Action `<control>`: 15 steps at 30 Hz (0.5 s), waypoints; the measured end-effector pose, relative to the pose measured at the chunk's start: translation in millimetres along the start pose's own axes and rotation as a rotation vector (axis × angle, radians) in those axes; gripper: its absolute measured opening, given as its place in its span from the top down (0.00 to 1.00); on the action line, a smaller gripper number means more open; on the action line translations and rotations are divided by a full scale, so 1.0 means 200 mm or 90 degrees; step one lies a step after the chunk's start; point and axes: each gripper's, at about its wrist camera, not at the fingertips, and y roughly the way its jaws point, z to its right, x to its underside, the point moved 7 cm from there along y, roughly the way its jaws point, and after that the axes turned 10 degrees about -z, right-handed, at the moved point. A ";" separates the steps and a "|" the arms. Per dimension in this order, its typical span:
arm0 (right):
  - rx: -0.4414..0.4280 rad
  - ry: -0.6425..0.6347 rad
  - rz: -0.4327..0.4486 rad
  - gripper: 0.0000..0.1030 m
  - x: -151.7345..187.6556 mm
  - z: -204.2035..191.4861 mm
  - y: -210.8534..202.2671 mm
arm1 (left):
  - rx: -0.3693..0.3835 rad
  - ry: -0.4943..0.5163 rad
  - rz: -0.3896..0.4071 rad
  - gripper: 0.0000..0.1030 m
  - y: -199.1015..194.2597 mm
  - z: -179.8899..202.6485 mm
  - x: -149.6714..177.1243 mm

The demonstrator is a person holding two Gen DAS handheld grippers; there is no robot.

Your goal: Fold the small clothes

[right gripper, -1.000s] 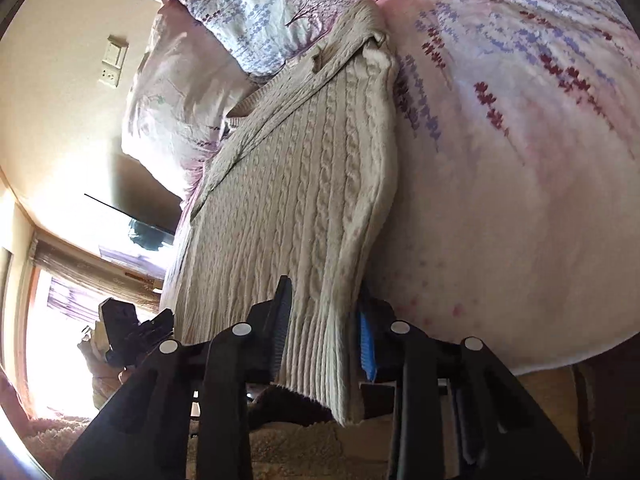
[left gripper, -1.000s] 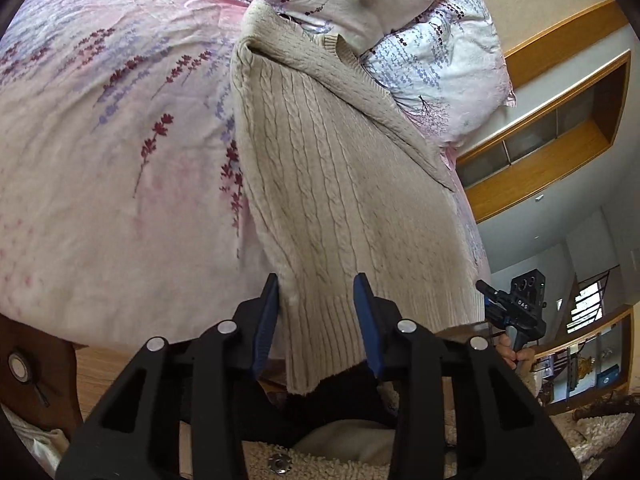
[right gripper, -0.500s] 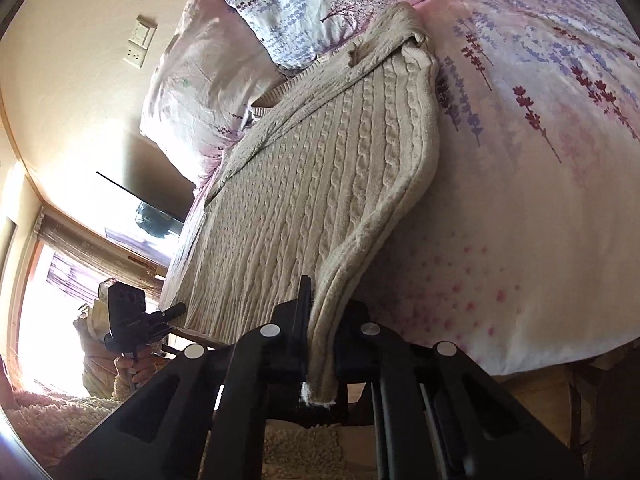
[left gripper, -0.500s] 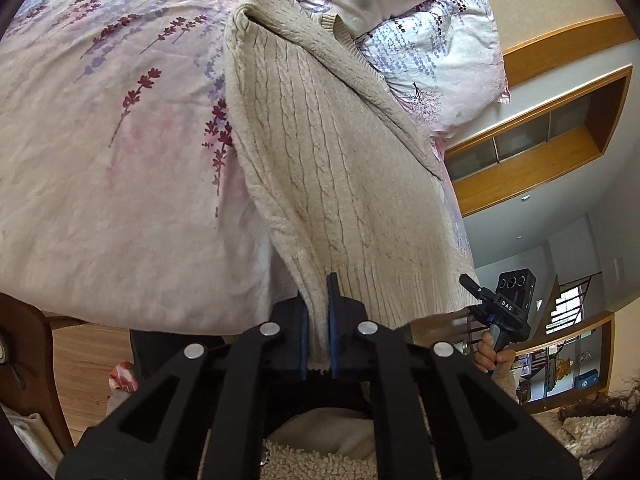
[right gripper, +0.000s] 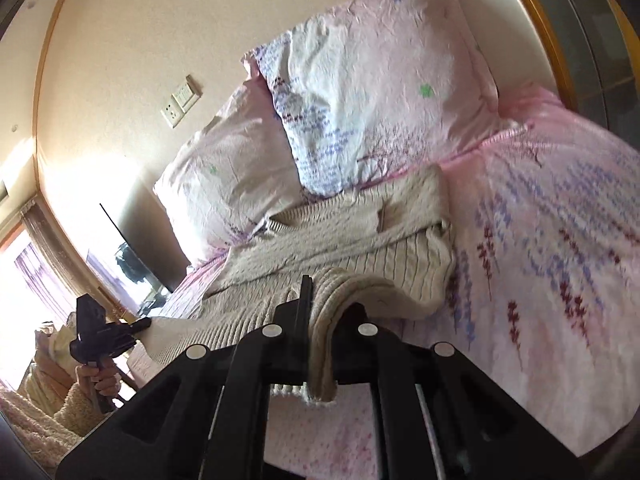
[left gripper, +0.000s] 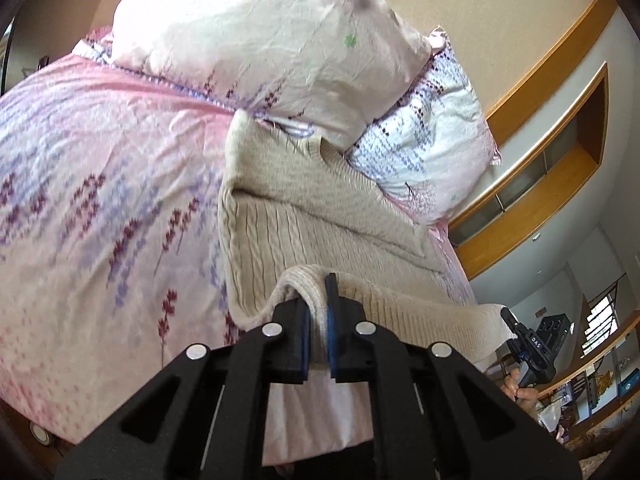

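Left claw [left gripper: 318,312], lower centre of the left wrist view: matte black angular frame with triangular cut-outs, four round silver screw heads in an arc, and blue pads lining the inner faces of the fingers [left gripper: 330,320]. Right claw [right gripper: 320,312], lower centre of the right wrist view: the same black frame and four silver screws. Lower left of that view: a hand [right gripper: 98,378] at a black handle, worn with a cream fleece sleeve [right gripper: 76,408]. Lower right of the left wrist view: the other black handle unit carries small white lettering.
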 end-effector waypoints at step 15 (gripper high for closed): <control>0.135 -0.084 0.089 0.93 -0.58 0.03 0.44 | -0.116 0.049 0.082 0.94 0.32 0.02 -0.79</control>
